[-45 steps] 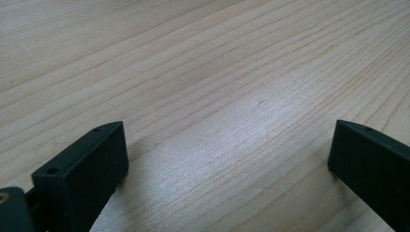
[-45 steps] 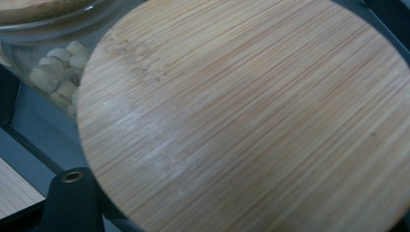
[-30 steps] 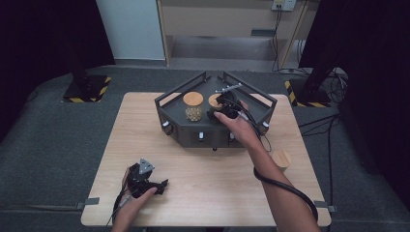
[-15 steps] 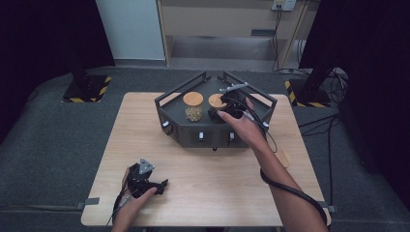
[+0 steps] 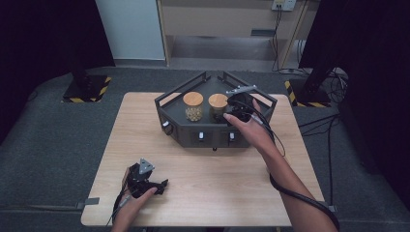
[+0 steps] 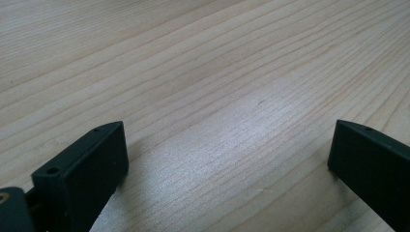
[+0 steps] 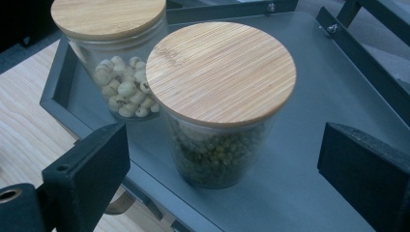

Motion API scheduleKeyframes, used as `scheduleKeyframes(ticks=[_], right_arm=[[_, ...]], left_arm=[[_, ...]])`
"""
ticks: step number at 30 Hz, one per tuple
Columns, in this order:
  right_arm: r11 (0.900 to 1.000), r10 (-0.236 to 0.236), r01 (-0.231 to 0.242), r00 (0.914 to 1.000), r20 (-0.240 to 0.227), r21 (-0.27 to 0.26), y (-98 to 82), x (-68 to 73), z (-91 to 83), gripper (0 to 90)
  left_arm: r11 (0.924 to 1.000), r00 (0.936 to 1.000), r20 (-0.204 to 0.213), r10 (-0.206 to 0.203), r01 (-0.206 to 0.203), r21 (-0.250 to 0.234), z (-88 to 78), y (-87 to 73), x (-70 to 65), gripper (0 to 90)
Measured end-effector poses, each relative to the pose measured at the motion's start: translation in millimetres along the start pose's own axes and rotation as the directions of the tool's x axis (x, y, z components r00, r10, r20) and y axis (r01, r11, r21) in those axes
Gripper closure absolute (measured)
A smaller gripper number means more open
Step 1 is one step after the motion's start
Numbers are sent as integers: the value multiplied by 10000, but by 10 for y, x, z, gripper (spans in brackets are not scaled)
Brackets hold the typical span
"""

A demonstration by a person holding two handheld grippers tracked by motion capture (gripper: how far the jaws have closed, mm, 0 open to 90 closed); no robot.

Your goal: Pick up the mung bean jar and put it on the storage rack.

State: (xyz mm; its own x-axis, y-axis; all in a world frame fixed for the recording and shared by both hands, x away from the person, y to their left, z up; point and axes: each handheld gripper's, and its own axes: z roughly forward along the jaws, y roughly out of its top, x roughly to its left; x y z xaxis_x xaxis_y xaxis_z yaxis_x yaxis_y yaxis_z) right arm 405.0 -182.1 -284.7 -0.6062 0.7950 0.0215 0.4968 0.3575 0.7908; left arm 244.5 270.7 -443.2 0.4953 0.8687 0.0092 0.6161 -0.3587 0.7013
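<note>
Both fingers of the right gripper stand wide apart, having just been opening, with the green-bean jar between them but free of both pads: released, not grasped. That jar stands upright with its bamboo lid on, on the floor of the dark tray, and the jar of pale round seeds stands close at its ten o'clock, also lidded. From above, the right gripper sits at three o'clock of the two jars, over the tray at the table's twelve o'clock side. The left gripper rests near the six o'clock edge, its fingers spread with only bare wood between them.

As I judge it, the second jar has been set down beside the first, so the placing looks done. What remains is drawing the right hand clear without knocking the jar; whether more jars are to follow cannot be told.
</note>
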Motion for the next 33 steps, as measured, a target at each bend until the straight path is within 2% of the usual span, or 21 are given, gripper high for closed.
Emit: scheduleKeyframes(ticks=[15,33], right_arm=[[9996,-58,54,9999,-146,-276,-84,-52,-174,41],[9996,-157,154,9998,-143,-218,-223,-134,-392,42]], left_arm=[[10000,10000,-1,3,-3,3,0,0,0,0],[10000,10000,1,0,0,2,0,0,0,0]])
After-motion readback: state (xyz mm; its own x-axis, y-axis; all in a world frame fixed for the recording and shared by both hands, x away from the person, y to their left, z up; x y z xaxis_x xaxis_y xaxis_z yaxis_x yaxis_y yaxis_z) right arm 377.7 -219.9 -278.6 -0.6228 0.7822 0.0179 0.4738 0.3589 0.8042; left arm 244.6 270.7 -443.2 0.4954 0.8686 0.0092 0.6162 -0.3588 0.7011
